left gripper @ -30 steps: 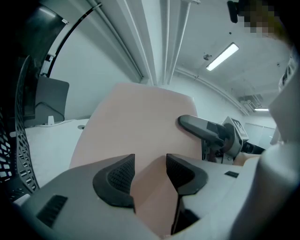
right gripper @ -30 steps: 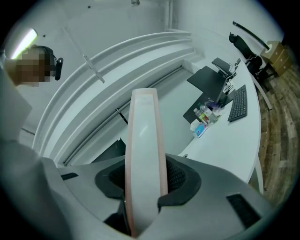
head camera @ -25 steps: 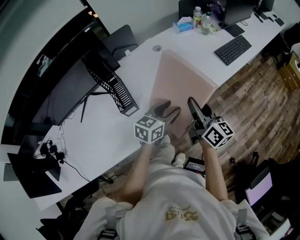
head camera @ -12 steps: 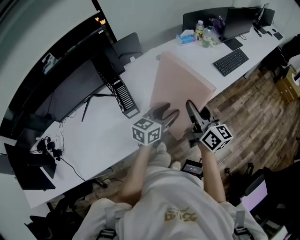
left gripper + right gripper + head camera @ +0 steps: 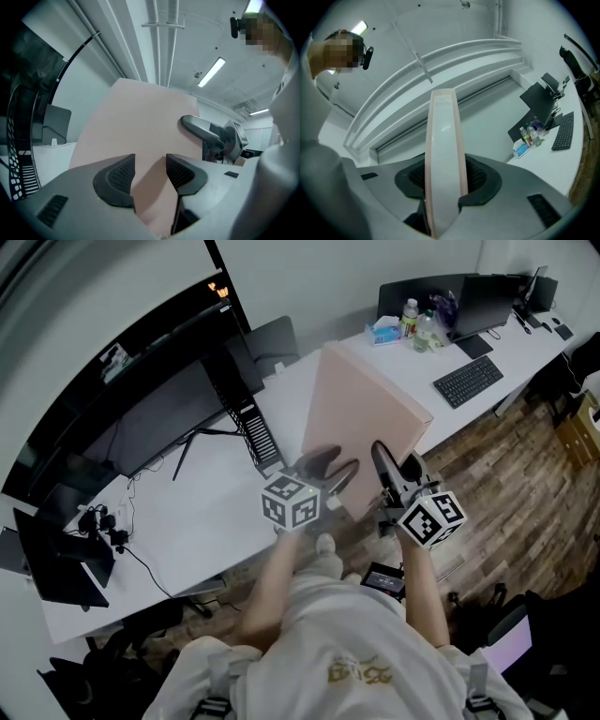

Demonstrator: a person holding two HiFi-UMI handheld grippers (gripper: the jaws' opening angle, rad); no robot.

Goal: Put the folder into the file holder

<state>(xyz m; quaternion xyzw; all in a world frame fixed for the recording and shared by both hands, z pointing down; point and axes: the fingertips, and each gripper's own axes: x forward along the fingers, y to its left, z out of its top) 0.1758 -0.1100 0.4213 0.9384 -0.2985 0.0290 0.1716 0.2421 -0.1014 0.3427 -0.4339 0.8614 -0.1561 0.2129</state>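
Observation:
The pink folder hangs tilted above the white desk, its far end raised. My right gripper is shut on its near right edge; in the right gripper view the pale spine stands upright between the pads of the right gripper. My left gripper lies at the near left corner. Its jaws stand apart in front of the folder's broad face, and no pad visibly presses on it. The black mesh file holder stands on the desk to the left, also at the edge of the left gripper view.
A dark monitor stands behind the file holder. A keyboard, bottles and a tissue box sit at the desk's far right. Cables lie at the left end. Wooden floor lies to the right.
Both grippers have risen, and the folder has come up off the desk with them, its far end tipping higher.

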